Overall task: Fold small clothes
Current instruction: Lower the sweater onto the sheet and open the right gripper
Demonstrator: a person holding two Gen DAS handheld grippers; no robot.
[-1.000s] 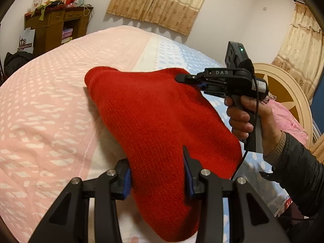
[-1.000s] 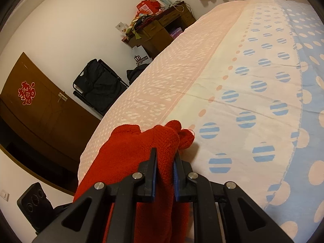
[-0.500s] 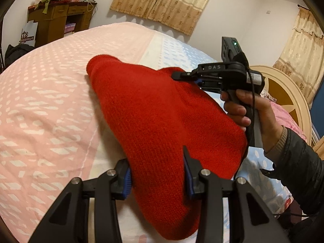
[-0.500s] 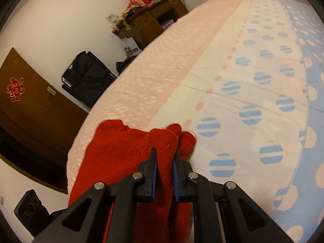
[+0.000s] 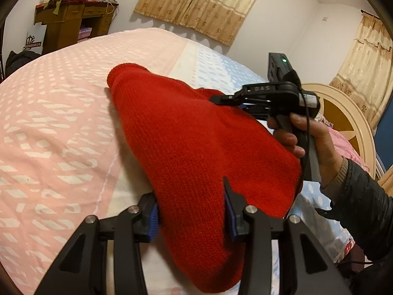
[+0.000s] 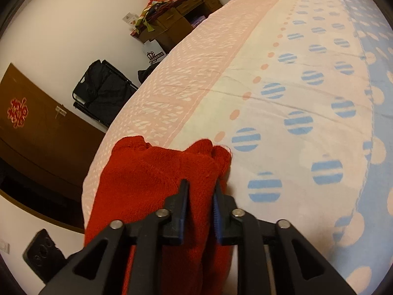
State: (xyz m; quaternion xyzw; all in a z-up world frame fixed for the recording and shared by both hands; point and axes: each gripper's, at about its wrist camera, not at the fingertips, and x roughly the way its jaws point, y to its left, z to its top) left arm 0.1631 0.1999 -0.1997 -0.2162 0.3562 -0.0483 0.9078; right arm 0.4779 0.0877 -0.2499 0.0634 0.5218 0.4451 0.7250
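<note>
Fingers of the left gripper (image 5: 190,211) pinch the near edge of the red knit garment (image 5: 196,147), a thick bunch of it filling the gap, while the right gripper (image 6: 200,196) is pressed tight on a far corner, ahead and to the right of the left one. The garment runs lengthwise away from the left gripper, draped over the bedspread (image 5: 49,135), its rounded far end up and left. Only "DAS" is legible, on the right gripper's body; the paper bag (image 6: 153,54) print is unreadable.
</note>
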